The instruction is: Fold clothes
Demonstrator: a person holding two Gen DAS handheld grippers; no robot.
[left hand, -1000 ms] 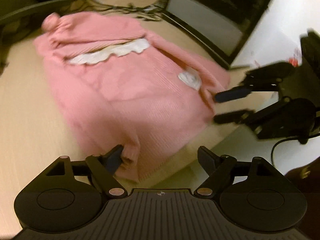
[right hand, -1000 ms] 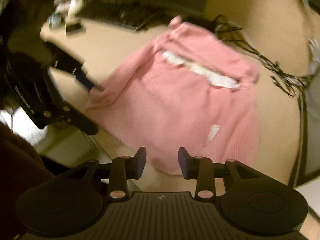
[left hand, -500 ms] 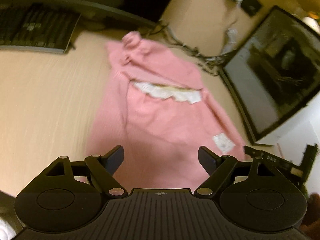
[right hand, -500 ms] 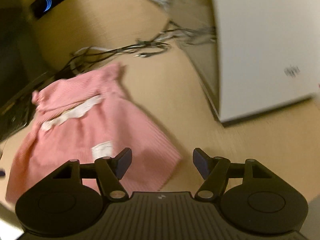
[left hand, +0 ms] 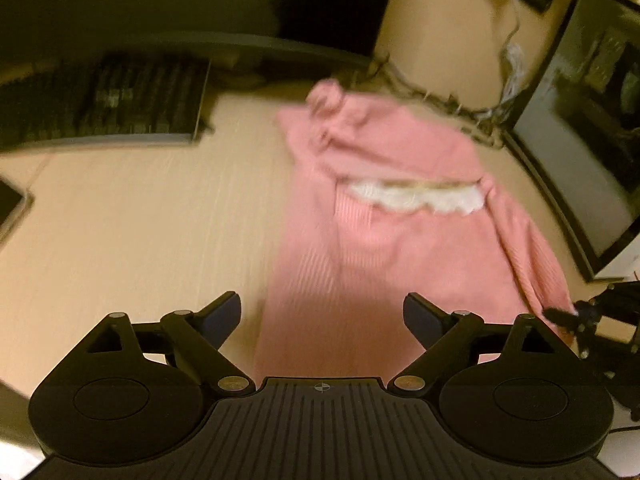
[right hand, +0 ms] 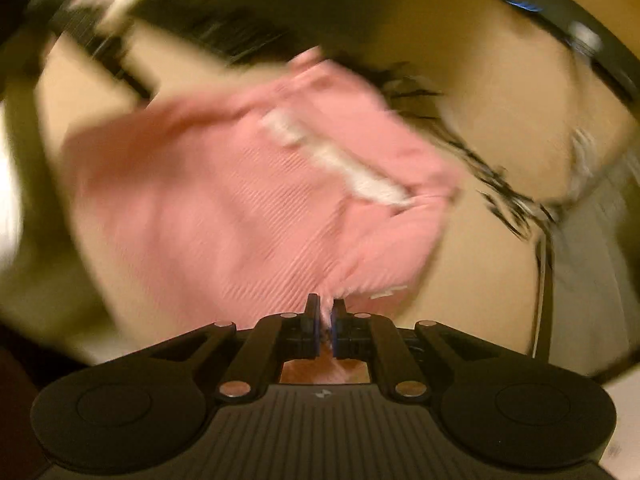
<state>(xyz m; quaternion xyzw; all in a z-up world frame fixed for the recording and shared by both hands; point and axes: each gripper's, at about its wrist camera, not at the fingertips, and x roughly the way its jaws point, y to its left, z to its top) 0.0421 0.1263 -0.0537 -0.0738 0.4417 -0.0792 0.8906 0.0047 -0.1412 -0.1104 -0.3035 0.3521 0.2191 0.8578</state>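
Observation:
A pink knitted sweater (left hand: 400, 240) with a white lace collar (left hand: 416, 196) lies spread on the beige desk (left hand: 140, 240). My left gripper (left hand: 322, 308) hovers over the sweater's near left hem. Its jaws are opening wide, and the fabric lies below and between them untouched. My right gripper (right hand: 326, 308) is shut on the near edge of the sweater (right hand: 240, 200), with pink fabric pinched between the blue pads. In the left wrist view that gripper (left hand: 576, 316) shows at the sweater's right corner. The right wrist view is blurred by motion.
A dark keyboard (left hand: 100, 108) sits at the back left of the desk. A monitor (left hand: 592, 132) stands along the right side. Tangled cables (left hand: 440, 100) lie behind the sweater. A flat device (left hand: 8, 208) shows at the left edge.
My right gripper has swung back over the sweater and gone from open to shut on its near edge. My left gripper's jaws stand slightly wider, and its view has hardly shifted.

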